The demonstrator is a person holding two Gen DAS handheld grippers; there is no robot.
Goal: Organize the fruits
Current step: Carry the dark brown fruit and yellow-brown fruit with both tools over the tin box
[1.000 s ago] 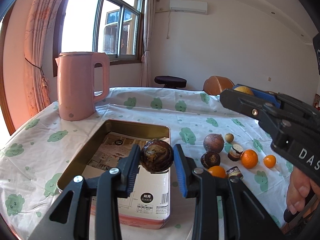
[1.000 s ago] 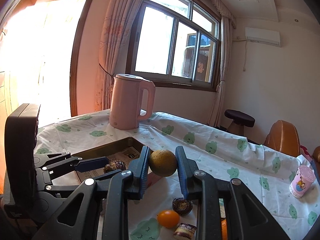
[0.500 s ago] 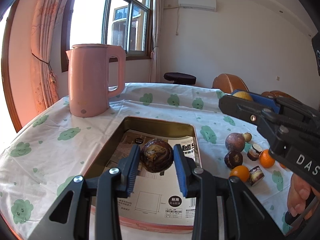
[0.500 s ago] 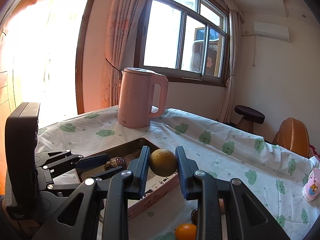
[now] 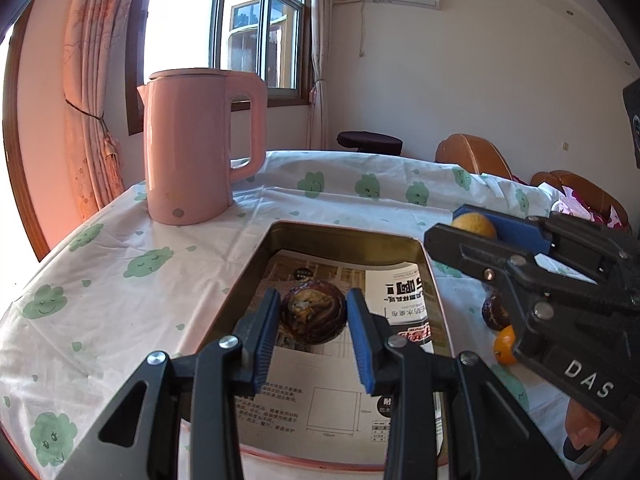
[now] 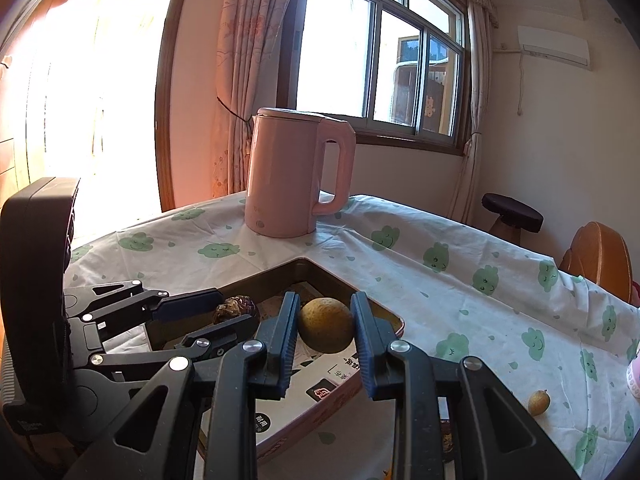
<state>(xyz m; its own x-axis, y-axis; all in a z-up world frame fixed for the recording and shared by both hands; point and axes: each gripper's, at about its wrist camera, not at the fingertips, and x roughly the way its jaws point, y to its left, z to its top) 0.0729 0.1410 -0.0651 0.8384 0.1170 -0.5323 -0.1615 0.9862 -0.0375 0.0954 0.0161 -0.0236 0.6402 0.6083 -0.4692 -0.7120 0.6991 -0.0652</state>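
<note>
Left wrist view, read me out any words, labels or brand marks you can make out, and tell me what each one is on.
"DAS": white letters on the right gripper body, cut off at the frame edge.
Printed paper lining the tin tray: bold Chinese headings and small print, upside down, too blurred to read.
Pink kettle: small round mark, unreadable.

Strong daylight enters through the window [image 5: 224, 36], whose panes are blown out to plain white in both views. In the right wrist view the doorway [image 6: 96, 96] at the left glows orange-white with heavy glare that washes over the wall beside it. The pink kettle [image 5: 196, 144] stands backlit, its near side in soft shade. The worktop [image 5: 120, 280] is evenly bright near its far edge, with faint shadows inside the tin tray [image 5: 352, 236]. Fisheye distortion bends the curtains and walls, and dark vignetting fills all 4 corners. Focus is sharp, with no motion blur.
</note>
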